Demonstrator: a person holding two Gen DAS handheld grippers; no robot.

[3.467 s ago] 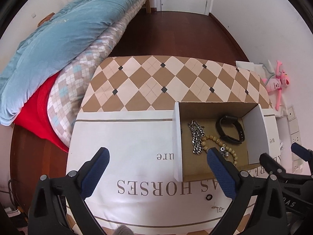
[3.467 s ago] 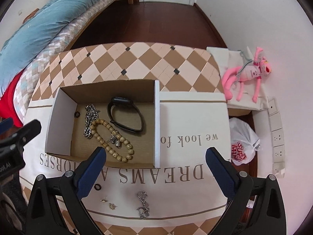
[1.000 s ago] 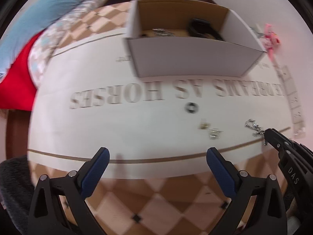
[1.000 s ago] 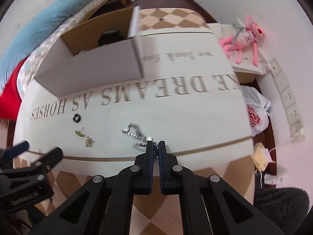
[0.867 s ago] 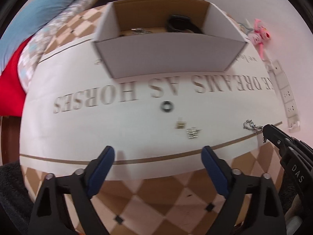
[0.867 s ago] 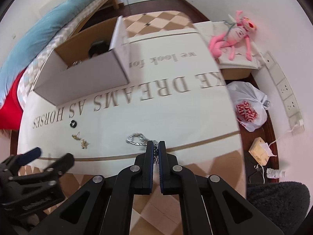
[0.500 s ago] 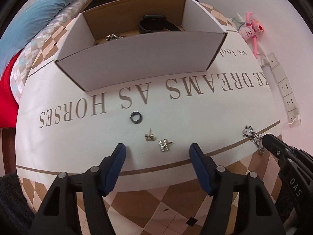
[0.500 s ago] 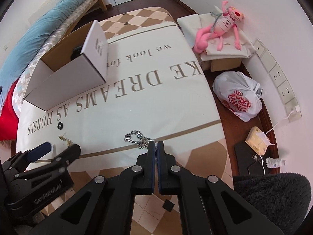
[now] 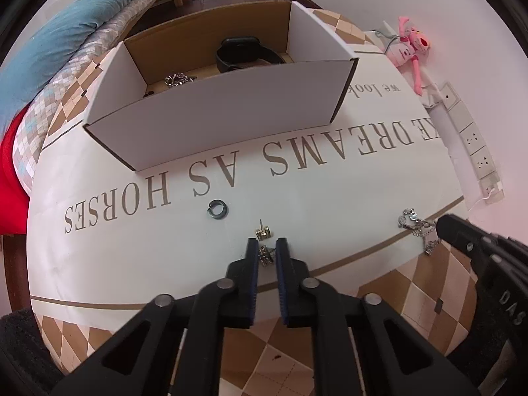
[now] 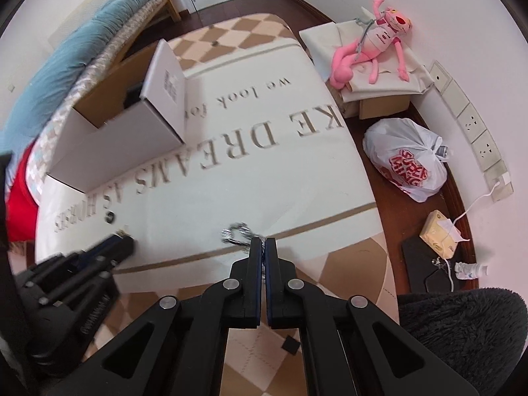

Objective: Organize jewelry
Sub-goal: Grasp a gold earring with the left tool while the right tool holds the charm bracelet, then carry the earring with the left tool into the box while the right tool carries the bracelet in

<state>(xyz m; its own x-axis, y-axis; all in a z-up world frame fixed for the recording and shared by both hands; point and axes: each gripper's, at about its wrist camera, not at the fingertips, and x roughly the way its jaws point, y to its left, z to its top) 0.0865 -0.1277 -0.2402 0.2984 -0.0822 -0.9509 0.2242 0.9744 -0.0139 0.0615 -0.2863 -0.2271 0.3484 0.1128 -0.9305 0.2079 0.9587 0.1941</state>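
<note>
My left gripper (image 9: 266, 250) is nearly shut, its blue pads on either side of a small silver earring (image 9: 266, 256) lying on the white cloth. A gold earring (image 9: 262, 231) and a dark ring (image 9: 217, 209) lie just beyond it. My right gripper (image 10: 263, 244) is shut on a silver chain bracelet (image 10: 236, 233), also seen in the left wrist view (image 9: 416, 227). The open cardboard box (image 9: 214, 112) holds a black watch band (image 9: 246, 54) and a silver chain (image 9: 178, 79).
The table has a cream cloth (image 9: 330, 191) with printed letters and a checked border. A blue quilt (image 9: 72, 23) lies on the bed at the left. A pink plush toy (image 10: 373, 49), a white plastic bag (image 10: 407, 161) and a tissue box (image 10: 439, 234) are at the right.
My left gripper came down over the earrings and closed from wide open to almost shut around the silver one. My right gripper stayed shut on the bracelet and drew back a little.
</note>
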